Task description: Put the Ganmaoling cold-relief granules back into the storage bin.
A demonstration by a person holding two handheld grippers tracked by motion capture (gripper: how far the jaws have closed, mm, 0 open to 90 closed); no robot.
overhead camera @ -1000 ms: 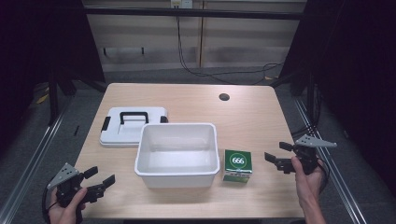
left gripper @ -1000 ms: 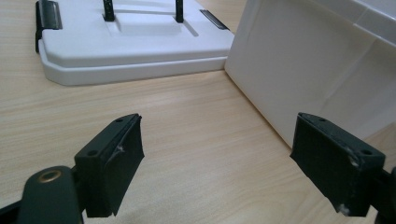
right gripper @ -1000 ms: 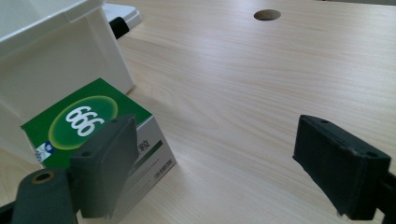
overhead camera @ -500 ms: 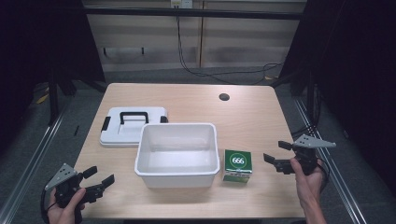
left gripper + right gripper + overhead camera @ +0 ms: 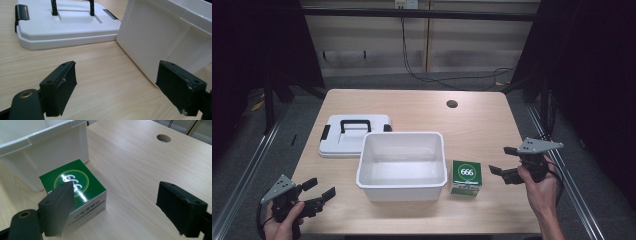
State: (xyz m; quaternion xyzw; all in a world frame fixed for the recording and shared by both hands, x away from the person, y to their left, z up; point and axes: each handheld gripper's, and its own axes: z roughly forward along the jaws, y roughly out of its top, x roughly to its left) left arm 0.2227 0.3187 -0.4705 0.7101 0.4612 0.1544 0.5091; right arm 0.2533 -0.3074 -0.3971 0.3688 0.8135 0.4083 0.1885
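each black hand-held gripper, the left hand-held gripper [image 5: 314,191] and the right hand-held gripper [image 5: 503,160], carries a grey three-cornered plate on top, two blocky matte-black jaws with scuffed edges and small screw holes, and a brass-ringed pivot; forearms are bare.

Ahead of my black left jaws sat a plain white tub [image 5: 402,165] and a white lid [image 5: 354,135] with black handle. Between my right jaws lay a green box [image 5: 466,176] with white "666", on pale woodgrain table [image 5: 482,120].
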